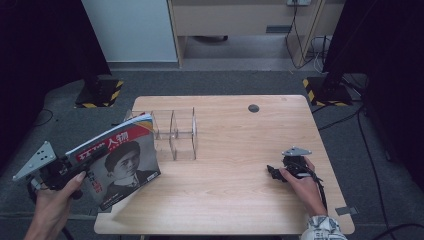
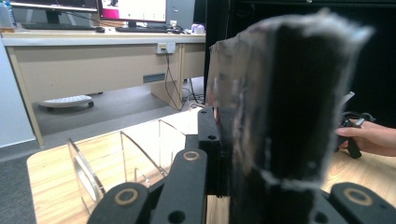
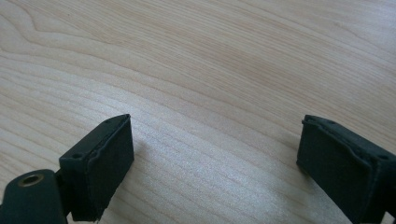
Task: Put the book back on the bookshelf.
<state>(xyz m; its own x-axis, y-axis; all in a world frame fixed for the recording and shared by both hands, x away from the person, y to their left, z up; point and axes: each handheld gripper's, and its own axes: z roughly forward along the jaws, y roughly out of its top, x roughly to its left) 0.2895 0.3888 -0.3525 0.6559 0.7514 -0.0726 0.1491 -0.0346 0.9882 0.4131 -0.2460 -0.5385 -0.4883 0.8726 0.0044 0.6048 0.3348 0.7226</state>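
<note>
High view: left tool (image 1: 85, 162) clamps the magazine (image 1: 120, 160); right tool (image 1: 274, 172), jaws apart, rests on the table (image 1: 240, 150).

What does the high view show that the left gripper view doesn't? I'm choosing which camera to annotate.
High view alone: the magazine's cover with its portrait, the left gripper in the person's left hand, and the table's whole outline. Left gripper view alone: the magazine's edge clamped between the jaws, plus a desk with monitors behind. Both share the clear acrylic divider rack and the right hand on its gripper.
</note>
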